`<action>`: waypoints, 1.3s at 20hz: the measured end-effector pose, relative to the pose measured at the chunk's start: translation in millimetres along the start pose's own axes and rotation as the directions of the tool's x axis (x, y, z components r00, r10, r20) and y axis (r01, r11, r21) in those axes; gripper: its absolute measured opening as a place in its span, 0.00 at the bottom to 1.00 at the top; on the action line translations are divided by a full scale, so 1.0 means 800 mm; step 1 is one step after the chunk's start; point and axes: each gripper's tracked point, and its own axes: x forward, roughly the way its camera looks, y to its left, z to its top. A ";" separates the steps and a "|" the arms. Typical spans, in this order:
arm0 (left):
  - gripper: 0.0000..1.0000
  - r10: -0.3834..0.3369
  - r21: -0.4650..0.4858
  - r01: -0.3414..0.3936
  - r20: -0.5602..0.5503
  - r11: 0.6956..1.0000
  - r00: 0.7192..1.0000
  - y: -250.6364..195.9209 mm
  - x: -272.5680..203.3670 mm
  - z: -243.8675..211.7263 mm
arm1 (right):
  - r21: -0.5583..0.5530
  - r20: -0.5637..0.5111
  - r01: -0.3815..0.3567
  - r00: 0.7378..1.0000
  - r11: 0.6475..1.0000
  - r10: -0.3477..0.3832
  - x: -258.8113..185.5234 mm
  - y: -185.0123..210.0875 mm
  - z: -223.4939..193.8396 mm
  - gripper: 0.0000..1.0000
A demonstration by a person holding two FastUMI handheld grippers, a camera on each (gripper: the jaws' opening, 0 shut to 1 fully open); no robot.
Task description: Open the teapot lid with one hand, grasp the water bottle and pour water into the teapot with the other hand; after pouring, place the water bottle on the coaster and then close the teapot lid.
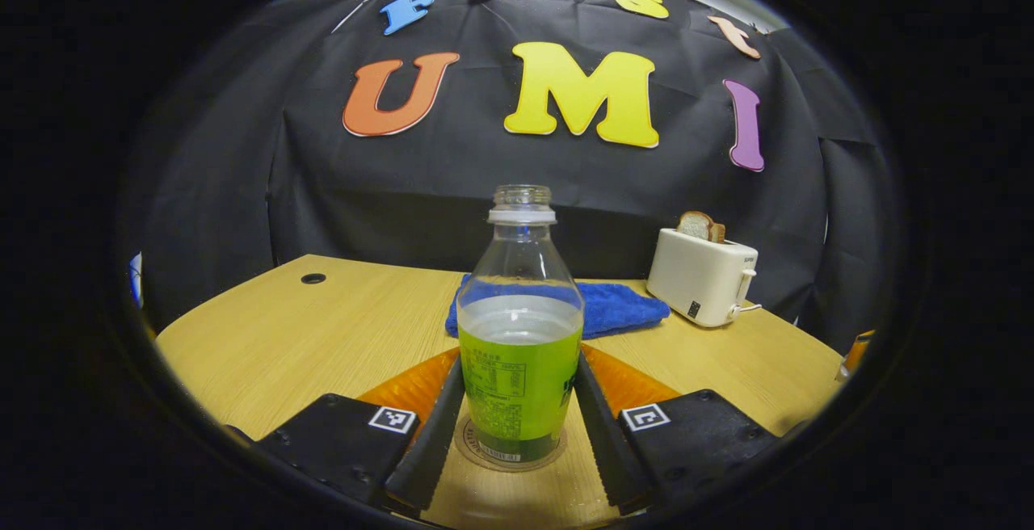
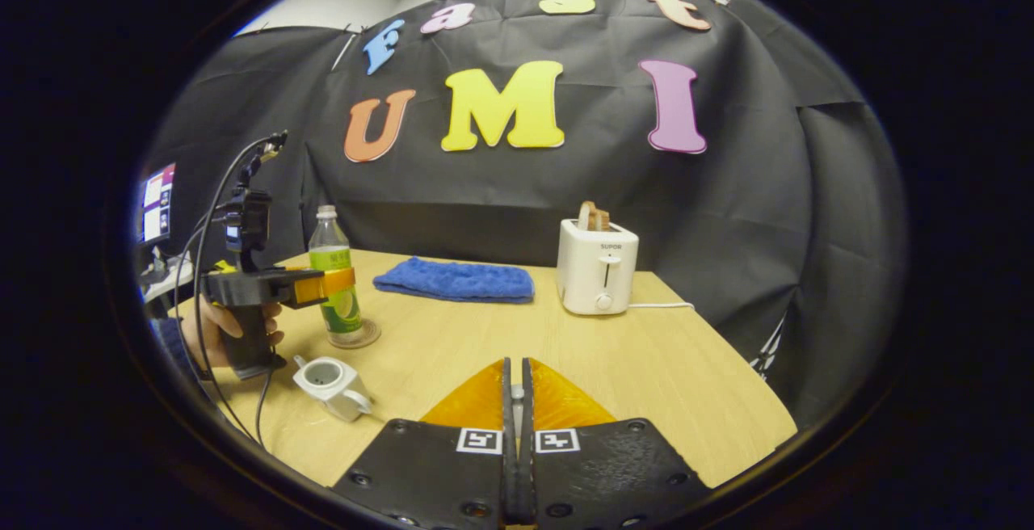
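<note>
The left gripper has its jaws spread to the width of the clear plastic water bottle with the green label. A finger stands close along each side of the bottle's lower body, though whether both fingers press on it cannot be told. The bottle stands upright, long axis vertical, open neck up and no cap on, on a round clear coaster on the light wooden surface. It is about half full of clear liquid.

In the right gripper view, a hand holds the left gripper level around the same bottle. Just in front of it sits the small white ceramic teapot, lid off, round mouth open upward, its spout towards the near right.

The right gripper has its jaws drawn almost together, a small pale piece barely visible in the slit between them; what it is cannot be told.

Behind the bottle lies a folded blue towel. To its right stands a white toaster with bread slices upright in its slots. Both are well apart from the bottle.
</note>
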 end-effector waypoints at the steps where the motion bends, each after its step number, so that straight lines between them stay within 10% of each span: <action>1: 0.78 -0.002 0.009 0.002 0.004 1.000 1.000 0.000 0.001 0.001 | -0.003 -0.003 -0.001 1.000 1.000 0.001 0.001 0.002 -0.001 0.00; 26: 0.99 0.007 0.191 -0.014 0.037 0.982 0.999 0.006 -0.125 -0.009 | -0.093 0.007 -0.093 0.996 0.991 0.094 -0.014 0.070 0.009 0.00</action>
